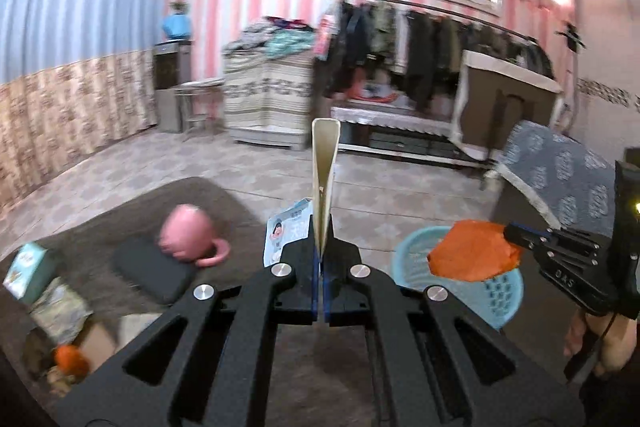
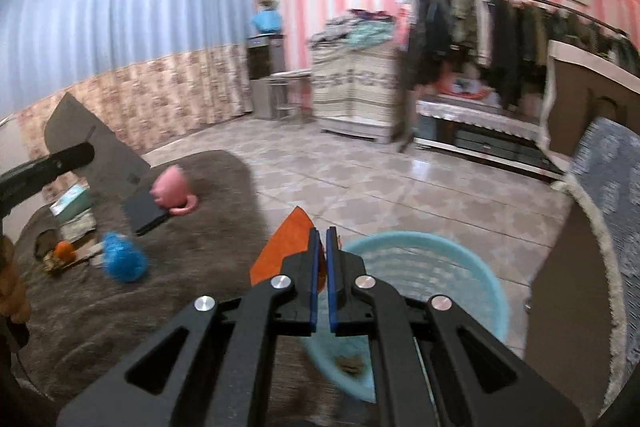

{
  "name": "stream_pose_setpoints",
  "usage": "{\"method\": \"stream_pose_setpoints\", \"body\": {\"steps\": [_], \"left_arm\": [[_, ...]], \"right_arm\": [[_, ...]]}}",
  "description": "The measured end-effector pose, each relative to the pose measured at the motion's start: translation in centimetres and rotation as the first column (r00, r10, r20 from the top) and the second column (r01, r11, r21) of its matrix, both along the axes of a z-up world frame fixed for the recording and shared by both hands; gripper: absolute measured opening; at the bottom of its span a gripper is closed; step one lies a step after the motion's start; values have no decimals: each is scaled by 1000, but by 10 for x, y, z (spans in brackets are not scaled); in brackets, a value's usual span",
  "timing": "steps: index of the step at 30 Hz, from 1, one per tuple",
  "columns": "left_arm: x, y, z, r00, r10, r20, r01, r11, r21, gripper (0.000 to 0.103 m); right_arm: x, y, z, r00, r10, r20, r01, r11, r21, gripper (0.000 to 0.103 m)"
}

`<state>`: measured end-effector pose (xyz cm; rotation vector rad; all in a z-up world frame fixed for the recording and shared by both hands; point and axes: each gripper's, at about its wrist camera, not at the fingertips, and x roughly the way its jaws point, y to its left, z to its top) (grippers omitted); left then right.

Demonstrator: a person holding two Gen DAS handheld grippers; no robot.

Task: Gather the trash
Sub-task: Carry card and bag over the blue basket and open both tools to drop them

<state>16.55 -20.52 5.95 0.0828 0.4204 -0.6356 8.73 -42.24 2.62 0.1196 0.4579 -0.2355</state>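
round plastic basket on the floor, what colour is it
Light blue. The round plastic basket shows best in the right wrist view, just beyond the gripper's fingers.

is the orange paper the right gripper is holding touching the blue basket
Apart. In the left wrist view the orange paper hangs from the right gripper, above the blue basket, and basket wall shows beneath its lower edge.

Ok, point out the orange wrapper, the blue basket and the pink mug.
orange wrapper [image 1: 472, 251], left wrist view, its flat middle.
blue basket [image 2: 486, 281], right wrist view, its far rim.
pink mug [image 1: 186, 233], left wrist view, its body.
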Motion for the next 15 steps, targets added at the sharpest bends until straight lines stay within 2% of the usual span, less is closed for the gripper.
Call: {"method": "stream_pose_setpoints", "body": {"steps": [4,15], "left_arm": [[-3,-46,-12,997,-78,1,78,997,25,0],[2,-159,-47,969,-241,-62,244,968,60,0]], "right_arm": [[-16,-35,-7,996,-86,-12,86,996,8,4],[-37,-92,-31,979,-196,-47,198,980,32,4]]}}
